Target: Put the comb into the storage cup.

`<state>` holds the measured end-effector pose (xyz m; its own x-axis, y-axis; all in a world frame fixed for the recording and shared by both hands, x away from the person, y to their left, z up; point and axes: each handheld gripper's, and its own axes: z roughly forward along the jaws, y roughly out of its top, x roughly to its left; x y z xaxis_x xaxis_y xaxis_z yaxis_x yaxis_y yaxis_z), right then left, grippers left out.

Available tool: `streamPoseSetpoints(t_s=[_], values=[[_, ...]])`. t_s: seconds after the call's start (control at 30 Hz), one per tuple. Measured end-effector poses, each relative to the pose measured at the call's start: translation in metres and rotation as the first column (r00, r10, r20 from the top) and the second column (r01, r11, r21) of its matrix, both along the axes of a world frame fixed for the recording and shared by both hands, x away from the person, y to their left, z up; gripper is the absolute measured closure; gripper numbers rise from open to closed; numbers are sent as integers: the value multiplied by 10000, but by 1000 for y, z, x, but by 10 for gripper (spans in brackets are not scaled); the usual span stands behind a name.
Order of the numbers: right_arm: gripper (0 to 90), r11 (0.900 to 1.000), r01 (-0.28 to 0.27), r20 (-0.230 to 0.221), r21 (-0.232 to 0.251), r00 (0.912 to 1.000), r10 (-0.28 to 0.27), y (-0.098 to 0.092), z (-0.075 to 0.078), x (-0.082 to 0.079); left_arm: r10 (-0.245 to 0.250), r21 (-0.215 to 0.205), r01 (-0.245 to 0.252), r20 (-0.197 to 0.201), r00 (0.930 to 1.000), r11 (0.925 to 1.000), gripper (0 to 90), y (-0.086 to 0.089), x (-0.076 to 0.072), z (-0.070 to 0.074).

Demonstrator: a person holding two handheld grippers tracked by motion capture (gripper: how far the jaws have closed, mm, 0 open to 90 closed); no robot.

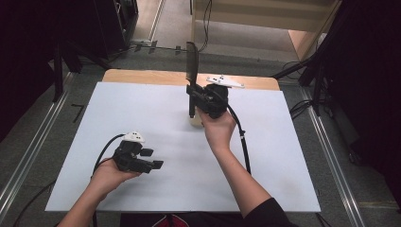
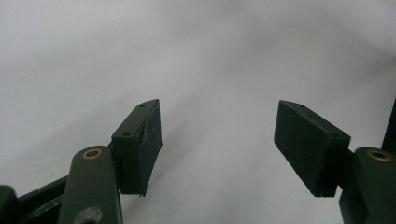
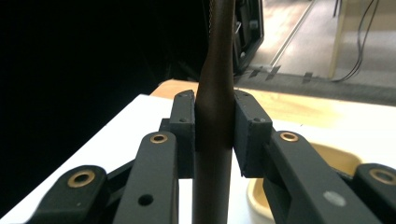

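one cream bowl (image 3: 334,161) sits just beside the right gripper's (image 3: 214,122) clamped dark utensil (image 3: 213,140)

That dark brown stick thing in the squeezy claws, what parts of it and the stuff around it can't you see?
- Dark brown flat-ended tool: its top is cut off by the upper edge of the right gripper view; what kind of tool it is stays unclear.
- Its lower end: hidden behind the right gripper in the high view.
- Cream round dish: mostly covered by the jaws in the right gripper view; its contents cannot be told.
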<state>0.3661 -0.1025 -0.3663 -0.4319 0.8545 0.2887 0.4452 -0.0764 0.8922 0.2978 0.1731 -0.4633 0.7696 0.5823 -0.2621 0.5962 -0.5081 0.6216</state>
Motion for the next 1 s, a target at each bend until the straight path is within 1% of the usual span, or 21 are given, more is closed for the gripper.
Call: streamPoseSetpoints(t_s=[0.07, 0.13, 0.2, 0.33, 0.47, 0.5, 0.7, 0.77, 0.8, 1.0], values=[[700, 9999, 124, 189, 57, 9997, -125, -3, 2, 0, 11, 10, -11, 19, 10000, 10000, 334, 1, 0, 0], [700, 9998, 138, 178, 122, 9997, -140, -5, 3, 0, 25, 36, -25, 24, 10000, 10000, 334, 2, -1, 0], [700, 9997, 248, 307, 41, 9992, -249, -7, 4, 1, 28, 10, -28, 5, 10000, 10000, 333, 2, -1, 0], [700, 9988, 493, 530, 79, 9974, -497, -13, 8, 2, 32, 25, -32, -4, 10000, 10000, 333, 2, -1, -1], [700, 9983, 575, 542, 27, 9969, -576, -17, 10, 6, -13, 64, 13, 77, 10000, 10000, 333, 1, -2, 2], [700, 9980, 625, 570, -3, 9964, -624, -18, 10, 6, 2, 5, -2, 90, 10000, 10000, 333, 1, -2, 2], [700, 9959, 901, 784, -56, 9929, -894, -23, 14, 12, 39, 36, -39, 98, 9999, 10000, 322, 3, -2, 3], [700, 9954, 952, 842, -94, 9920, -941, -24, 16, 14, 53, -20, -52, 81, 10000, 10000, 323, 4, -2, 2], [700, 9950, 996, 885, -103, 9912, -983, -24, 17, 15, 43, 28, -43, 79, 10000, 10000, 322, 5, -2, 3], [700, 9920, 1263, 1007, 37, 9869, -1261, -26, 19, 22, 76, 19, -76, 30, 10000, 10000, 323, 8, -2, 1]])
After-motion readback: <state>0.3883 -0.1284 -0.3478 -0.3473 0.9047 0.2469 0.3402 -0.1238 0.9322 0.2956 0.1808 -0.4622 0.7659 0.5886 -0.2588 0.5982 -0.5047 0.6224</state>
